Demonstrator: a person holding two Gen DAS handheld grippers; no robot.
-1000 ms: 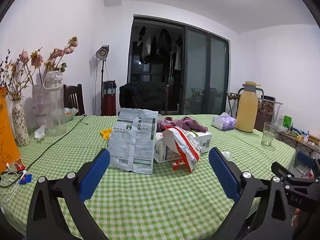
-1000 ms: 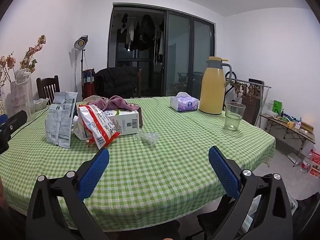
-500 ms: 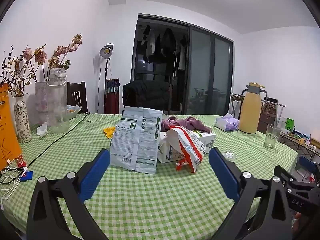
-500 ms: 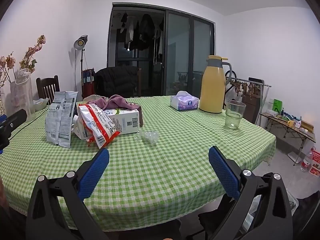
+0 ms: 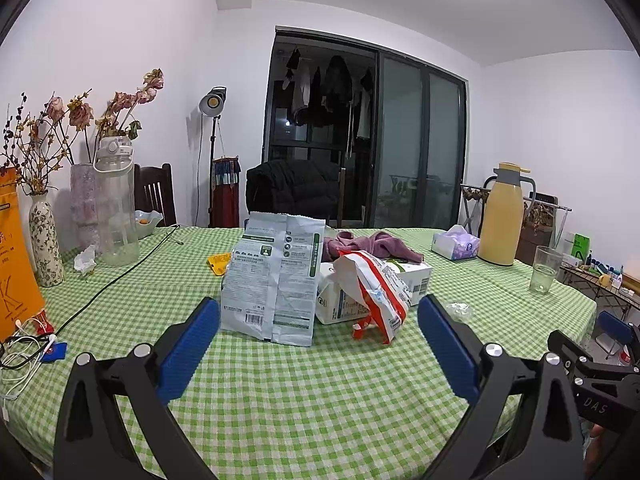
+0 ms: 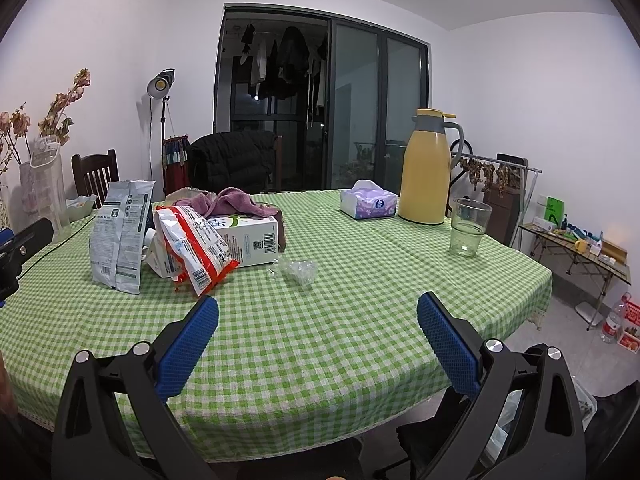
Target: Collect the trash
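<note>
Two claws hang wide and empty over the near edge of a counter covered in green check cloth, with the trash still uncollected in a loose heap further in. The left claw points at a tall grey bag standing upright, a red-and-white wrapper slumped against a white carton just beside it, and a purple cloth draped on top. The right claw faces a crumpled scrap of clear plastic lying alone near the carton. From where I stand, the risks look plain: the empty bag could topple or skid away at a clumsy touch, the thin plastic may slip out of a pinch, and a wide sweep to the right could knock the drinking glass or catch the tissue box, neither of which looks like rubbish.
</note>
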